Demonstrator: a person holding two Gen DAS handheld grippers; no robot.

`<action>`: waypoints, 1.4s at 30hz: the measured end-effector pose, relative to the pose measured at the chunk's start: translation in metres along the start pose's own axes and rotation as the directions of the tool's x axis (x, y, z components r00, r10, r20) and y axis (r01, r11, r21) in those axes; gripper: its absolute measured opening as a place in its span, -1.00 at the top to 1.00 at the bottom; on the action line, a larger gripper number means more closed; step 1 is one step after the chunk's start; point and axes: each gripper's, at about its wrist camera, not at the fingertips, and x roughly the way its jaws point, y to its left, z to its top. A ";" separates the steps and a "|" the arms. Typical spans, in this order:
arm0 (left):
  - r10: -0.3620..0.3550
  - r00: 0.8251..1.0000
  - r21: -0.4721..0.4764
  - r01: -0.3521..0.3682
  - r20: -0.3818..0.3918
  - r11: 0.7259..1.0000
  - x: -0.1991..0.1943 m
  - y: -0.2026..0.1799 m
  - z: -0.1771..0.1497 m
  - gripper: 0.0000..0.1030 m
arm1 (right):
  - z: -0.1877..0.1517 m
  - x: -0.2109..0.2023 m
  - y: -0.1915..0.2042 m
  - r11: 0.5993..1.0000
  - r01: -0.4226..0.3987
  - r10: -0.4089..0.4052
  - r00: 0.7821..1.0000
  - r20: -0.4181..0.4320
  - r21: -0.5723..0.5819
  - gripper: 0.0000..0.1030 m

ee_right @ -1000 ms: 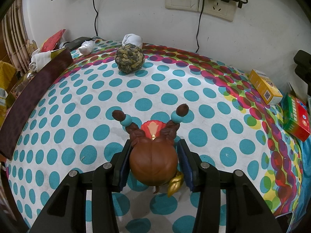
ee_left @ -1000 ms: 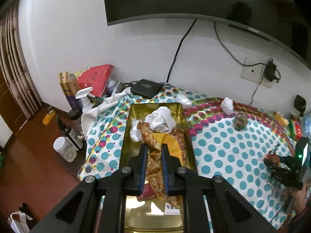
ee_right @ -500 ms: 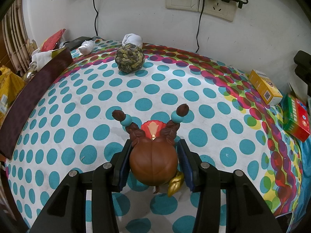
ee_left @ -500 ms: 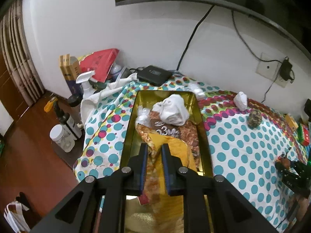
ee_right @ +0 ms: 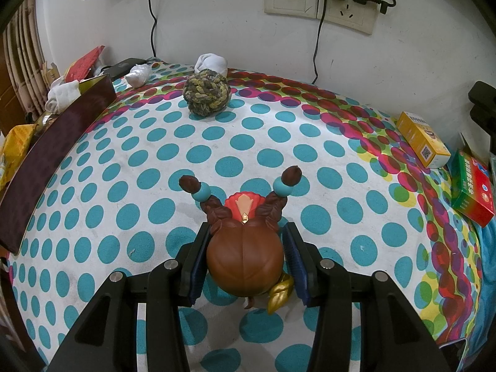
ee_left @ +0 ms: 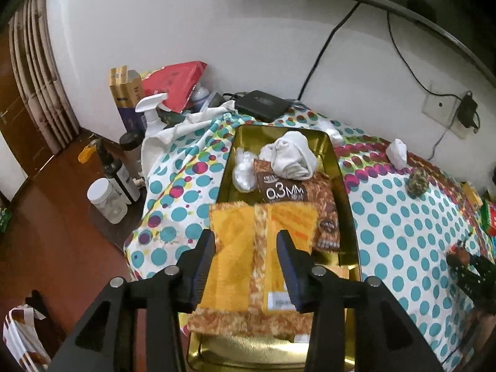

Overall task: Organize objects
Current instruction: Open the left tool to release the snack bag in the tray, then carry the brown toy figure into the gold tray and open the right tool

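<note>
In the left wrist view my left gripper (ee_left: 245, 241) hangs just over the gold tin tray (ee_left: 344, 192). Its jaws are opening, and the pads stand clear of the yellow packet (ee_left: 238, 266) that lies flat beneath them across the tray's contents. Further back in the tray are a white rolled sock (ee_left: 291, 155) and a brown packet (ee_left: 283, 190). In the right wrist view my right gripper (ee_right: 248, 232) is shut on a brown-haired figurine (ee_right: 245, 257), low over the dotted tablecloth. A knotted rope ball (ee_right: 206, 96) sits far ahead of it.
White bundles (ee_right: 210, 61) lie near the wall behind the ball. A yellow box (ee_right: 421, 142) and a green-red box (ee_right: 472, 192) sit at the right edge. The tray's dark side (ee_right: 59, 145) bounds the left. Bottles (ee_left: 114, 179) stand off the table's left end.
The left gripper sank toward the tray and its jaws parted, letting go of the yellow packet, which now lies spread flat. The right gripper and figurine have not moved.
</note>
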 end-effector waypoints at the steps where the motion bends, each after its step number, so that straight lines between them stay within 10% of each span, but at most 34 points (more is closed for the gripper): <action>1: -0.001 1.000 0.000 0.001 0.005 1.000 -0.002 0.000 -0.004 0.18 | 0.000 0.000 0.000 1.000 0.001 -0.001 1.000 0.000 -0.001 0.13; 21: -0.094 0.991 0.158 0.078 0.095 0.984 -0.062 -0.045 -0.097 -0.01 | 0.006 -0.015 0.012 1.000 -0.006 0.005 0.999 0.053 0.025 0.22; 42: -0.169 0.980 0.095 0.159 0.107 0.983 -0.079 0.012 -0.119 -0.07 | 0.112 -0.042 0.231 0.934 -0.236 0.256 0.966 0.042 -0.268 0.22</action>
